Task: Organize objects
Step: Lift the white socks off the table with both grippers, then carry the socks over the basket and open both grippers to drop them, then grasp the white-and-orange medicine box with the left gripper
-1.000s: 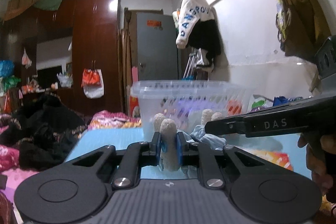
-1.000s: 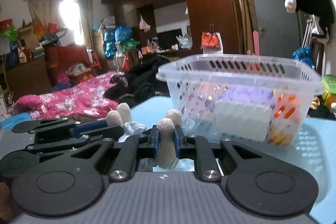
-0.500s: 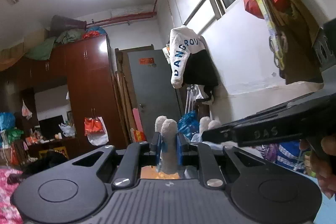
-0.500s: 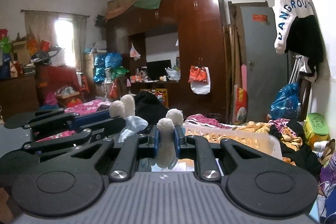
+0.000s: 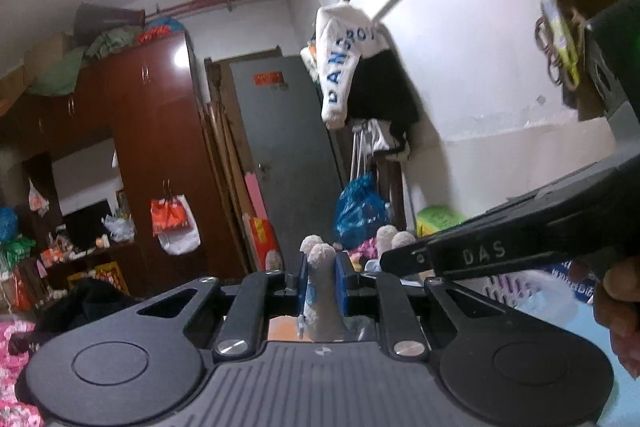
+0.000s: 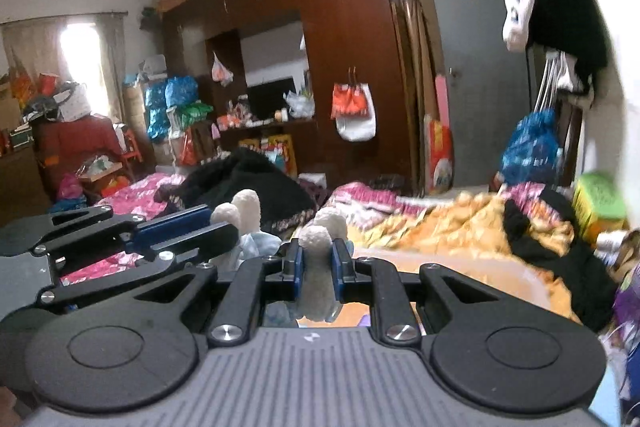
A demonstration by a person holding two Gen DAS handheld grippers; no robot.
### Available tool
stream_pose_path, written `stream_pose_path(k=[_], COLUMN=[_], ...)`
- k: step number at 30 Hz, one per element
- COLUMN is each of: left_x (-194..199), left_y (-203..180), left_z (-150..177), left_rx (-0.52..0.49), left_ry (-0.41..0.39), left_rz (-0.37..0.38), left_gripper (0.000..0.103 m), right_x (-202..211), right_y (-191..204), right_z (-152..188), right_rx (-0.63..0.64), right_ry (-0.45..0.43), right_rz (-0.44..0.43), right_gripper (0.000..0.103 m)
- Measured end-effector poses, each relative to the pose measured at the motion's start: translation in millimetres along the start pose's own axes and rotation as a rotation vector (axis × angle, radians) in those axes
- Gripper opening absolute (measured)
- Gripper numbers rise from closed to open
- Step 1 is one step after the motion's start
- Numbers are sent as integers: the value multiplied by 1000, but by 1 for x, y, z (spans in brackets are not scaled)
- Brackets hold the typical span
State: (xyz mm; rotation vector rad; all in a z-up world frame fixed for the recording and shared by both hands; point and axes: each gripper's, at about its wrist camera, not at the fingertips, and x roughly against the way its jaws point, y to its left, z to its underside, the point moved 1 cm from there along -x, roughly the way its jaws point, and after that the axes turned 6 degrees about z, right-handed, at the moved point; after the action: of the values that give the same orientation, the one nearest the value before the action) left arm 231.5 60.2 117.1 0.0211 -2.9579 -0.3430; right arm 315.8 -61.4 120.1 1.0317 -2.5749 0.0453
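A soft, light cloth (image 5: 368, 265) is pinched between both hand-held grippers, left (image 5: 322, 281) and right (image 6: 318, 281), each clenched on it by its padded fingertips (image 6: 316, 239). Being limp, it is best gripped at opposite edges, above the bed (image 6: 436, 223).

Blurred by motion: orange patterned bedding (image 6: 452, 227) and green box (image 6: 600, 195) at right. Cut off by right edge: bare hand (image 5: 620, 307). Too hidden to identify: pale blue soft thing (image 6: 256, 245) behind padded fingertips (image 6: 320, 239).
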Motion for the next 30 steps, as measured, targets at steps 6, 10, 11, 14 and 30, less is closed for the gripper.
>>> stream_pose_path(k=[6,10,11,14,30], left_x=[-19,-24,-21,-5,117], left_y=[16,18,16,18,-50], left_z=[15,24,26,28,141], left_rx=[34,24,11,23,125], left_ry=[60,87,80,47,40], left_rz=[-12,-22,-36,-72,322], left_gripper=[18,21,26,59,81], right_x=[-21,-28,-25,-5,184], right_y=[1,-1,-2,-9,-44], right_z=[11,15,16,16,210], right_rx=[-2,-1,0,21,-7], right_ry=[58,118,119,64,-20], right_rz=[24,30,50,122,-82], right_gripper=[17,36,55,86,103])
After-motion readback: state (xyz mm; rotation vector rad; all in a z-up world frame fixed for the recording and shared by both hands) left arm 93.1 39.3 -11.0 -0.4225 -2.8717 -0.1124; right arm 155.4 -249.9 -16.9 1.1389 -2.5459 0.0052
